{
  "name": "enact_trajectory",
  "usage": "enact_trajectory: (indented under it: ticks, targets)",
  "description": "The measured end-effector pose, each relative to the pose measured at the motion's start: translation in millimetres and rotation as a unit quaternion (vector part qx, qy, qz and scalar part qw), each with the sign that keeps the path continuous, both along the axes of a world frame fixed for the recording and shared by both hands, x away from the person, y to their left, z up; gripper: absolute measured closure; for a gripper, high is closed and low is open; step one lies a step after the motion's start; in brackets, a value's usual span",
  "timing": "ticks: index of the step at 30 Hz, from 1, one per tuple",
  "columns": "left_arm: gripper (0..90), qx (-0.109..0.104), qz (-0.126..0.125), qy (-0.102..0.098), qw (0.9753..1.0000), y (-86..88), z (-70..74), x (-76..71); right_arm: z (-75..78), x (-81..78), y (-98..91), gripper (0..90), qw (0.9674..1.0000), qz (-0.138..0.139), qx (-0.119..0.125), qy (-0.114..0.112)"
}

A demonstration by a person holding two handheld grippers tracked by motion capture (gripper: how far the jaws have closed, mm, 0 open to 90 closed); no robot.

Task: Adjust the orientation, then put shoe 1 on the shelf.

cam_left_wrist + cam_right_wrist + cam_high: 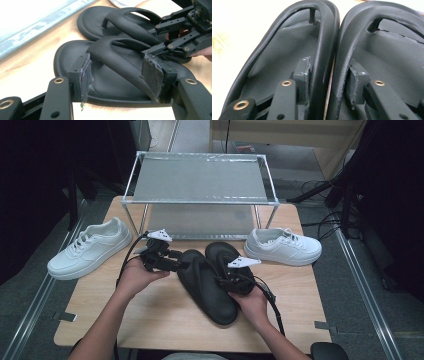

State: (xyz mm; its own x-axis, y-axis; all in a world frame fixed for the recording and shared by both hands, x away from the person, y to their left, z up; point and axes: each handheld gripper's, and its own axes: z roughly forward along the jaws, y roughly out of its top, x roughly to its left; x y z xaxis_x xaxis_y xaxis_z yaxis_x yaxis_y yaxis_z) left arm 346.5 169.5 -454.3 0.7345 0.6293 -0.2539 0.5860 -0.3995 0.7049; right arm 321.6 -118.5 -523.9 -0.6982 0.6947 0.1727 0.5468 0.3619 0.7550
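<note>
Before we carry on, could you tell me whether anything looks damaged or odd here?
The pads on the left gripper are frayed at their edges. The two white sneakers sit far apart, on either side of the rack.

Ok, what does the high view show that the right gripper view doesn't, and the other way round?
High view: left sneaker, right sneaker, rack, table, left gripper, right gripper. Right gripper view: its pads against the neighbouring straps of the two flip-flops, which sit side by side between the jaws. Both: the black flip-flops.
</note>
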Motion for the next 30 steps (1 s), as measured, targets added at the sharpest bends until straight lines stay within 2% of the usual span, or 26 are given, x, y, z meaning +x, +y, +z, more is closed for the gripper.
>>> enact_trajectory:
  ticks: [11, 22, 25, 30]
  targets:
    - [40.7, 0.000, 0.014, -0.005, 0.9999, 10.5, -2.8, 5.7, 1.9, -1.5, 1.0, 69.8, 0.9999, -0.011, -0.001, 0.012]
    - [40.0, -0.001, 0.017, -0.008, 0.9998, 13.9, -2.8, 5.1, 4.1, 1.0, -2.2, 74.8, 0.9992, -0.022, 0.010, 0.033]
    - [40.0, -0.003, 0.016, -0.007, 0.9998, 15.1, -2.8, 5.0, 5.1, 2.1, -4.2, 75.5, 0.9994, -0.021, 0.008, 0.028]
    - [39.8, -0.001, 0.020, -0.009, 0.9998, 17.8, -2.4, 4.4, 9.7, 2.4, -5.6, 75.6, 0.9990, -0.023, 0.016, 0.033]
